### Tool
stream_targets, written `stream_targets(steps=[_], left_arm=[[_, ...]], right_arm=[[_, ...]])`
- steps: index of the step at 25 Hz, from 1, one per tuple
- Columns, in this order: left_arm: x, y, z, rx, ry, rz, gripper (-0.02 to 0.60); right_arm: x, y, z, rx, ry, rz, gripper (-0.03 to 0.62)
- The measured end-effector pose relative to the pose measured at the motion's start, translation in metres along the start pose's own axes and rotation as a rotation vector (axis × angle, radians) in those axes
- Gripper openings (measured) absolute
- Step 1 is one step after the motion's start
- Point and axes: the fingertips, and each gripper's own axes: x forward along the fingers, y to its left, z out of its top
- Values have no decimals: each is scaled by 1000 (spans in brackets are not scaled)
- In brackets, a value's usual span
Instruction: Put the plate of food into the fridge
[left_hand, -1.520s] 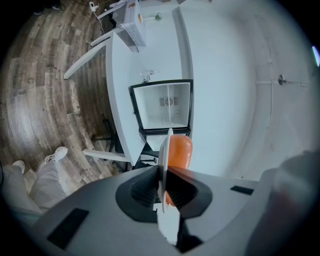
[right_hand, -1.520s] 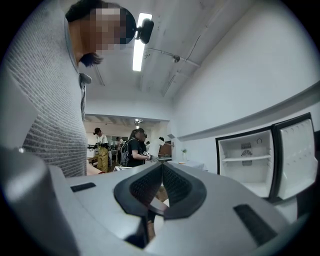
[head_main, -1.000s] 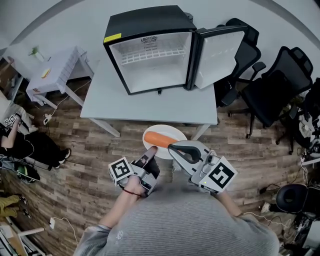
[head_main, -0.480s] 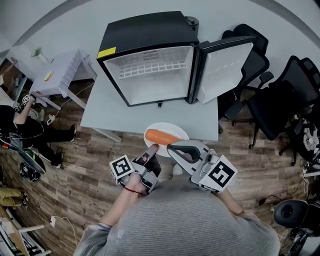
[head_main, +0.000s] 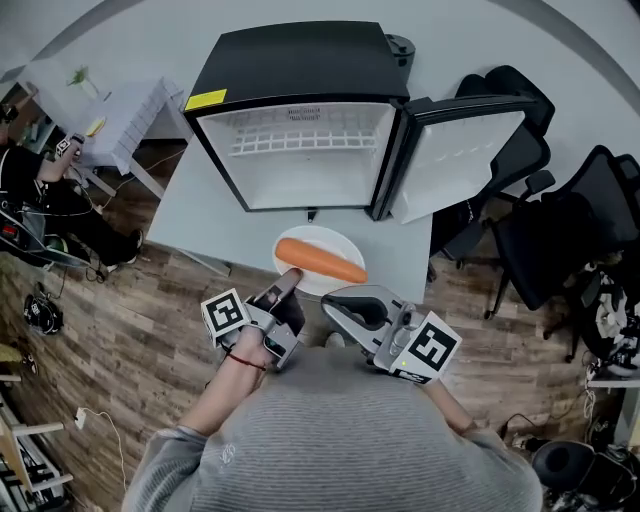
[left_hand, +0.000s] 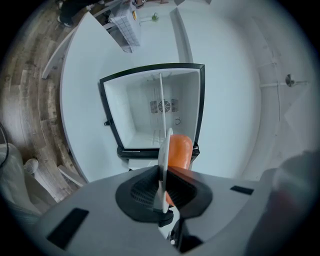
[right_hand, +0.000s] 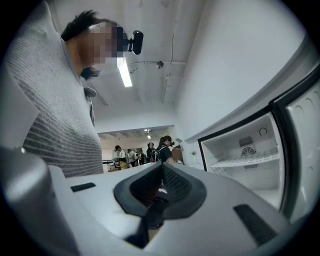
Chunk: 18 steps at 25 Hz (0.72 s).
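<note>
The left gripper (head_main: 285, 283) is clamped on the near rim of the white plate (head_main: 325, 236), its pads pressing the edge; a carrot (head_main: 320, 260) lies across the plate; the plate sits at the near edge of the table (head_main: 210, 215), in front of the open fridge (head_main: 300, 60) and not inside it; the right gripper (head_main: 335, 305) is just beside the plate, jaws together with nothing between them.
</note>
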Motion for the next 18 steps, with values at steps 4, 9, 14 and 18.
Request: stream_targets(steps=[4, 9, 14, 18], left_arm=[[-1, 3, 15, 9, -18, 8, 40], [3, 3, 30, -8, -14, 3, 40], [7, -3, 40, -11, 12, -1, 40], [13, -7, 45, -13, 31, -12, 40]], right_arm=[[2, -10, -13, 11, 27, -12, 14], [18, -21, -12, 25, 11, -45, 14], [34, -27, -7, 58, -5, -71, 14], [43, -34, -7, 53, 5, -75, 14]])
